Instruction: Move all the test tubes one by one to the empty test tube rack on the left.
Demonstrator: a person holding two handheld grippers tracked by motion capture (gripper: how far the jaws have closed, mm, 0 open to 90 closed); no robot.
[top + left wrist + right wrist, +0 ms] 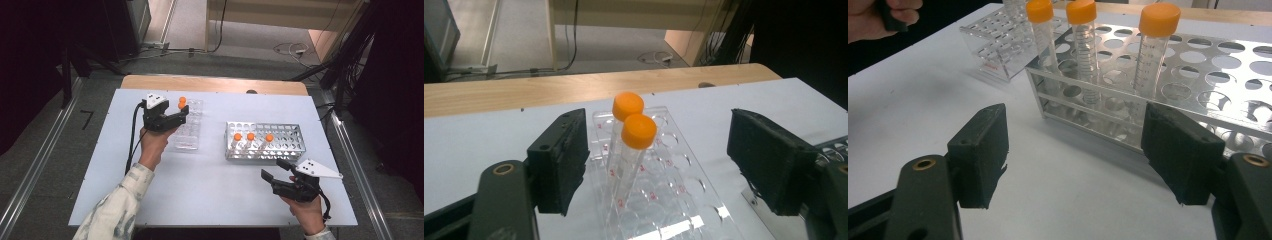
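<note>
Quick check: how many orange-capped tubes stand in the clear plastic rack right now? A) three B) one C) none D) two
D: the left gripper view shows two orange-capped tubes upright in the clear plastic rack, and the high view shows the other three in the metal wire rack.

White tabletop [215,190] w/ a bare wooden strip [215,83] along its far edge. Grey floor [260,47] beyond, lit brighter toward the back; the room's sides sit in deep shadow. Light wooden furniture [285,12] stands at the far side, cables [292,50] trailing over the floor nr it. Metal rails [35,165] run along the floor on both sides of the table. Dark stand legs [70,65] at left, a dark cabinet [131,22] behind them.
</note>
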